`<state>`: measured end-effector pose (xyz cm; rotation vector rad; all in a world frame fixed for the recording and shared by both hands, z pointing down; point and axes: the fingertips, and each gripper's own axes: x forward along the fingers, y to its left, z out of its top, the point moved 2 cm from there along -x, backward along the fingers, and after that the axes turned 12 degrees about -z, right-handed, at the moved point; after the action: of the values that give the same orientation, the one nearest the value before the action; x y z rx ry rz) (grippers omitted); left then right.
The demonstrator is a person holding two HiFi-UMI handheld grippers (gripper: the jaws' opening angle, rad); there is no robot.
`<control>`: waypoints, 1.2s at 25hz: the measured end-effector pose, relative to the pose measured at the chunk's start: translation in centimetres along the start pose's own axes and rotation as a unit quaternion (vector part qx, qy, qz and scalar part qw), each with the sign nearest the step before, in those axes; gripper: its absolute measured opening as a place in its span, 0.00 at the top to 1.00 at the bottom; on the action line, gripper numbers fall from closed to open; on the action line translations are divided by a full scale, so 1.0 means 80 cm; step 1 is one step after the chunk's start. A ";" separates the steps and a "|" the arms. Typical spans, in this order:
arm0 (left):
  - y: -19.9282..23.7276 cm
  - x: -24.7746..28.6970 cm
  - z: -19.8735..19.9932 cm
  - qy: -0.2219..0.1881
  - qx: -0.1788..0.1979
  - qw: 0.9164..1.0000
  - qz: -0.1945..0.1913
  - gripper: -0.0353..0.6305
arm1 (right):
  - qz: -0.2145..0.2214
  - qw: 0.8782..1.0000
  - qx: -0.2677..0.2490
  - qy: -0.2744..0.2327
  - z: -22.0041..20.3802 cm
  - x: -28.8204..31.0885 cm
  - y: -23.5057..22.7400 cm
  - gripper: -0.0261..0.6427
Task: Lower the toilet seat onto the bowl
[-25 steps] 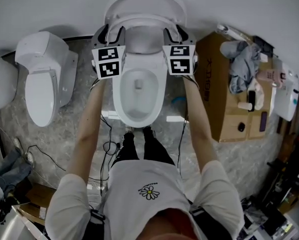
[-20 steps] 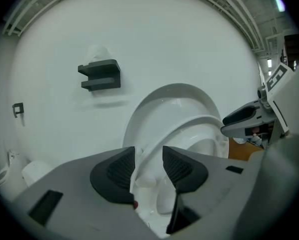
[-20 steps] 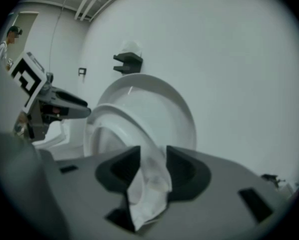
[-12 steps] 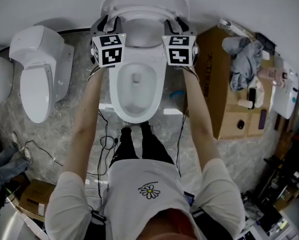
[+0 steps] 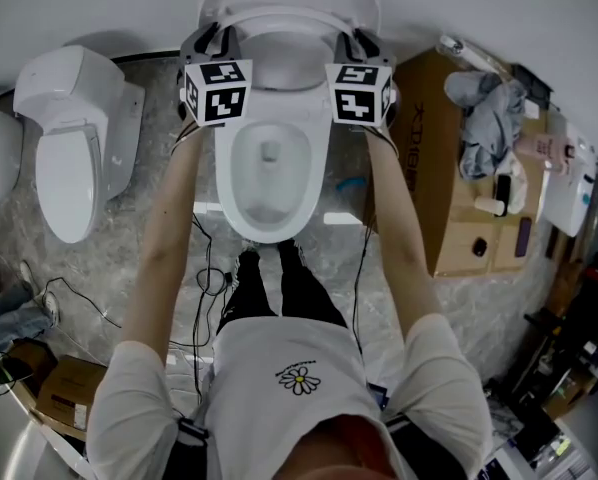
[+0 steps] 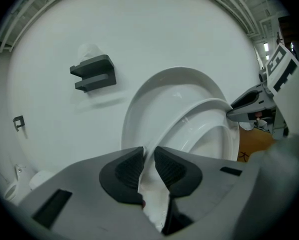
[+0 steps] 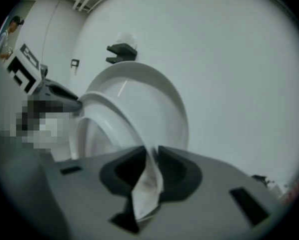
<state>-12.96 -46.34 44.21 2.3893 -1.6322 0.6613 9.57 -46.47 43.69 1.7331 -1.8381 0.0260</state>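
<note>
Bowl [image 5: 231, 183] uncovered w/ seat [image 5: 279, 20] up; clothes [image 5: 484, 118] atop cardboard box [image 5: 429, 188]

Soft, even light on white porcelain.
Head view sharp, bowed at its edges; both gripper views ringed by black fisheye corners. Right gripper view hazy and soft. Faint sheen on the seat [image 6: 199, 106]; the shelf [image 6: 93, 73] throws a pale shadow.
</note>
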 end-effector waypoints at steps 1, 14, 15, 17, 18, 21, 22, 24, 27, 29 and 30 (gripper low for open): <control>0.000 0.000 0.000 0.000 0.001 1.000 0.001 0.82 | -0.004 1.000 -0.005 -0.002 0.000 0.000 0.000 0.82; -0.004 -0.018 -0.005 0.006 -0.012 1.000 -0.011 0.83 | -0.020 1.000 -0.011 0.001 -0.007 -0.016 0.001 0.84; -0.005 -0.020 -0.005 0.006 -0.012 1.000 -0.013 0.83 | -0.020 1.000 -0.011 0.000 -0.006 -0.019 0.002 0.84; -0.007 -0.026 -0.007 0.008 -0.013 1.000 -0.015 0.83 | -0.021 1.000 -0.012 0.001 -0.009 -0.025 0.003 0.84; -0.008 -0.029 -0.009 0.008 -0.014 1.000 -0.016 0.83 | -0.022 1.000 -0.011 0.003 -0.011 -0.028 0.003 0.84; -0.014 -0.039 -0.011 0.008 -0.014 1.000 -0.019 0.82 | -0.027 1.000 -0.009 0.002 -0.016 -0.039 0.002 0.84; -0.016 -0.043 -0.012 0.007 -0.013 1.000 -0.021 0.82 | -0.029 1.000 -0.008 -0.001 -0.017 -0.044 0.003 0.84; -0.020 -0.052 -0.015 0.004 -0.010 1.000 -0.024 0.82 | -0.029 0.999 -0.008 -0.008 -0.019 -0.055 0.005 0.84; -0.029 -0.070 -0.025 0.004 -0.006 1.000 -0.030 0.82 | -0.029 0.999 -0.011 -0.008 -0.028 -0.074 0.008 0.84; -0.032 -0.080 -0.030 0.005 -0.001 0.999 -0.035 0.82 | -0.031 0.999 -0.011 -0.005 -0.032 -0.085 0.011 0.84; -0.034 -0.086 -0.033 0.006 0.001 0.999 -0.038 0.82 | -0.033 0.999 -0.011 -0.004 -0.035 -0.091 0.013 0.84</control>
<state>-13.20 -38.52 43.71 2.4308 -1.5276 0.6621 9.49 -38.60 43.18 1.7803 -1.7789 -0.0290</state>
